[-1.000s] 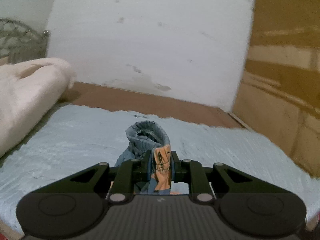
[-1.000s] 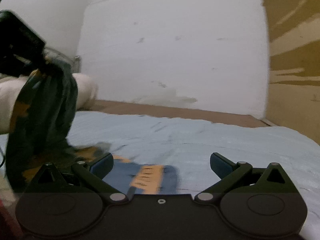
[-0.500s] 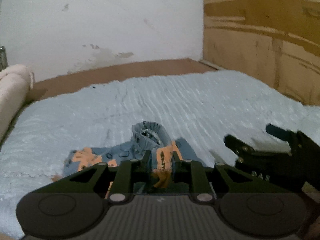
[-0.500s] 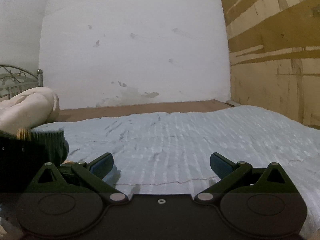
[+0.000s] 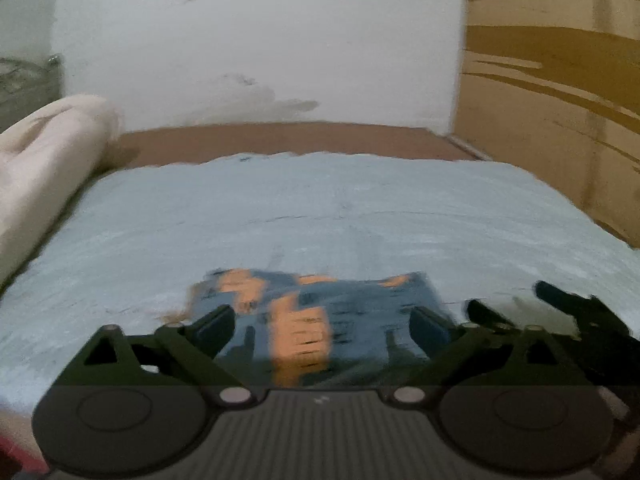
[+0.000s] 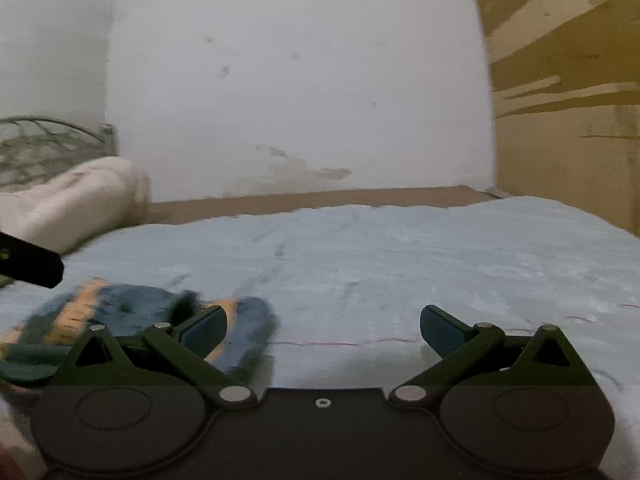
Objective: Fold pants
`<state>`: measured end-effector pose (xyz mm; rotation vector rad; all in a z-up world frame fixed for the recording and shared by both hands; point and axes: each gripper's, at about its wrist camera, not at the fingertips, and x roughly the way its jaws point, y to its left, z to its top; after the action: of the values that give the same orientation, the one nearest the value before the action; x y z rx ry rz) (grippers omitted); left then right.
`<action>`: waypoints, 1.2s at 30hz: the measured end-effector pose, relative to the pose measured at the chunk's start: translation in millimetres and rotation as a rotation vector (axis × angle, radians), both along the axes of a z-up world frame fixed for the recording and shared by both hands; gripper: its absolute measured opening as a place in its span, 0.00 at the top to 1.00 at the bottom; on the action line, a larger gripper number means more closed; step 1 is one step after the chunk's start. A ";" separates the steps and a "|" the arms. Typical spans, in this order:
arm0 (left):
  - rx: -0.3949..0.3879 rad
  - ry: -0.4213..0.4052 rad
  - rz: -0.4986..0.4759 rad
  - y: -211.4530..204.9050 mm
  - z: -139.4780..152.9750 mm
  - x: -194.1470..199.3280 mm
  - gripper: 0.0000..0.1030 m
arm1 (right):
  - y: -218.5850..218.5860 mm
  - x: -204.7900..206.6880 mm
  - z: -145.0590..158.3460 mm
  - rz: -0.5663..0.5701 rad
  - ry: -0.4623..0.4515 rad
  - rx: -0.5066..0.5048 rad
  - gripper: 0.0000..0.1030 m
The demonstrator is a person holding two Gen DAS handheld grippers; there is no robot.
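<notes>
The blue pants with orange patches (image 5: 316,312) lie in a folded bundle on the light blue bed cover (image 5: 320,208). My left gripper (image 5: 322,326) is open and empty, its fingers spread just over the near part of the pants. In the right wrist view the pants (image 6: 132,316) lie at the lower left. My right gripper (image 6: 323,328) is open and empty, to the right of the pants; its left finger (image 6: 202,326) overlaps their right edge. The right gripper also shows at the right of the left wrist view (image 5: 560,312).
A rolled cream blanket (image 5: 44,160) lies along the bed's left side, with a metal bed frame (image 6: 44,140) behind it. A white wall (image 5: 260,40) stands at the back and brown cardboard (image 5: 560,100) at the right. A brown strip (image 5: 280,138) edges the bed.
My left gripper has opened and let go of the pants, which now lie flat on the bed. My right gripper has stayed open and shifted toward the pants.
</notes>
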<state>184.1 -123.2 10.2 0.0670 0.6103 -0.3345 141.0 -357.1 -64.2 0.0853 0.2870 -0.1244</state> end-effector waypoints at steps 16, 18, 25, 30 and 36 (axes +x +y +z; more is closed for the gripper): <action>-0.041 0.154 0.160 73.1 -54.6 17.4 0.01 | 39.9 12.3 18.9 0.301 0.194 0.284 0.01; -0.043 0.156 0.156 73.3 -61.1 11.4 0.01 | 41.5 9.9 20.6 0.312 0.221 0.301 0.01; -0.081 0.174 0.159 79.4 -64.5 3.7 0.01 | 31.1 12.3 21.3 0.301 0.280 0.391 0.01; -0.082 0.180 0.172 81.1 -62.0 3.4 0.01 | 24.9 23.2 17.4 0.303 0.291 0.472 0.11; -0.088 0.140 0.205 83.9 -50.9 -10.7 0.01 | 28.8 29.9 15.8 0.251 0.306 0.479 0.38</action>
<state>173.4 -39.3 -40.7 -0.1035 0.7342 -0.1679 170.9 -328.3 -48.4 0.5069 0.6263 0.1856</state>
